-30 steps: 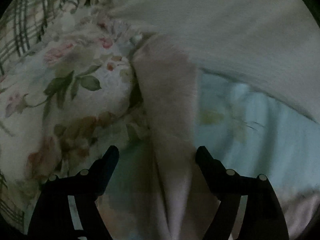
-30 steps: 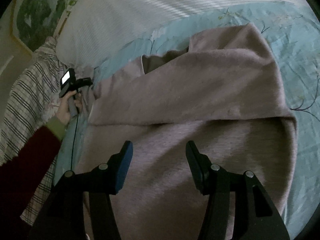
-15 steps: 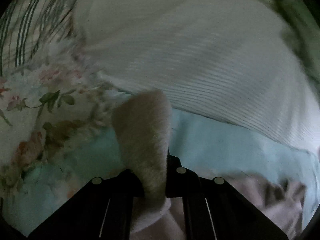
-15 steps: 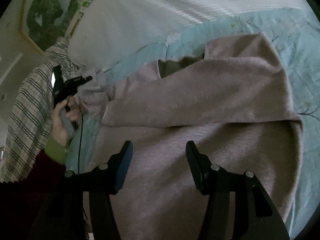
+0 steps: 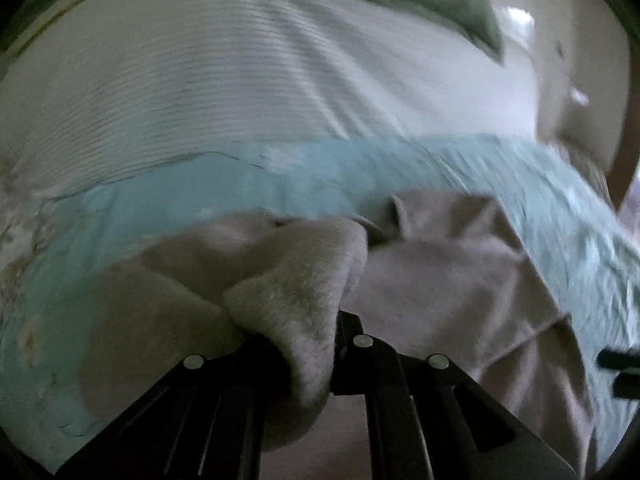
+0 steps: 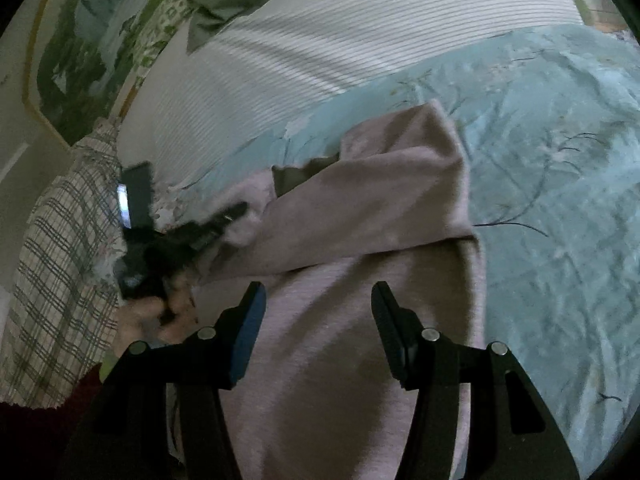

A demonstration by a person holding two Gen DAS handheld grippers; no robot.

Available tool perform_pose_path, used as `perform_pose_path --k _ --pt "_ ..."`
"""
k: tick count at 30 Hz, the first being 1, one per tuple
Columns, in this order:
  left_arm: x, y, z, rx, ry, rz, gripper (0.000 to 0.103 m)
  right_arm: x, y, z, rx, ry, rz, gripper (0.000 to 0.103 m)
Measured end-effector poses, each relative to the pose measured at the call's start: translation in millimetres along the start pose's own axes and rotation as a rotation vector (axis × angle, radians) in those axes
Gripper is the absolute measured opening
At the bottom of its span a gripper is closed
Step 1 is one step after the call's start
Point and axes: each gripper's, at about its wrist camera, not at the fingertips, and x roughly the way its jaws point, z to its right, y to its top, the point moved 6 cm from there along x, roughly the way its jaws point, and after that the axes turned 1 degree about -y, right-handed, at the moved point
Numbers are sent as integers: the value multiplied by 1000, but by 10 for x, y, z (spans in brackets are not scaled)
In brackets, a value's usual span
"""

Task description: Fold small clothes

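Left tool is clamped on a sleeve end of the soft mauve fleece garment, which lies on the pale blue floral bedsheet. Its body spreads to that tool's right, folded sleeve crosswise. Right tool hovers over the body, jaws apart, empty. Motion blur hides the pinch from the right view.

Light: both views are dimly lit; brighter bands are seen on the striped pillow.
Blur: the left wrist view is smeared throughout; the left gripper is blurred in the right wrist view.
Edges: strong fisheye bending and black corners are shown.
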Motion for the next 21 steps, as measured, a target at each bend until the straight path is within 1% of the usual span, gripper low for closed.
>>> perform_pose_path --k 2,3,4,5,6,7,8,9,10,11,12,13,15,17,19,21 --pt "174 -112 183 43 -3 -43 9 -33 8 50 13 -10 7 56" --pt "282 -168 226 53 -10 -73 13 -40 16 76 21 -14 10 56" --pt "321 -209 252 51 -19 -87 14 -44 23 94 28 -17 12 56" --pt "373 -263 271 47 -31 -108 19 -45 27 101 31 -19 13 56" --pt "410 -313 276 47 -33 -130 31 -41 34 101 31 -21 15 56" --pt "425 -365 271 47 -27 -144 40 -31 48 95 31 -21 14 56" --pt "415 -404 255 47 -18 -152 56 -19 65 84 30 -17 14 56" --pt "386 -440 226 48 -15 -152 60 2 84 64 23 -11 15 56" --pt "321 -492 199 52 -22 -150 60 26 102 29 14 -7 16 56" --pt "242 -542 167 51 -30 -150 63 58 127 -11 5 -4 17 56" --pt "168 -586 132 46 -31 -149 70 106 152 -63 -7 5 14 56" --pt "53 -644 72 36 -23 -141 72 164 175 -130 -22 16 11 56" --pt "-111 -725 -27 17 -21 -118 75 300 198 -262 -56 23 -3 56" --pt "-317 -864 -216 -19 -9 -109 77 469 212 -418 -94 35 -27 56" --pt "-474 -994 -456 -58 37 -90 77 670 226 -613 -145 45 -48 56" --pt "-576 -1127 -796 -103 141 -80 77 912 243 -850 -203 53 -79 56"
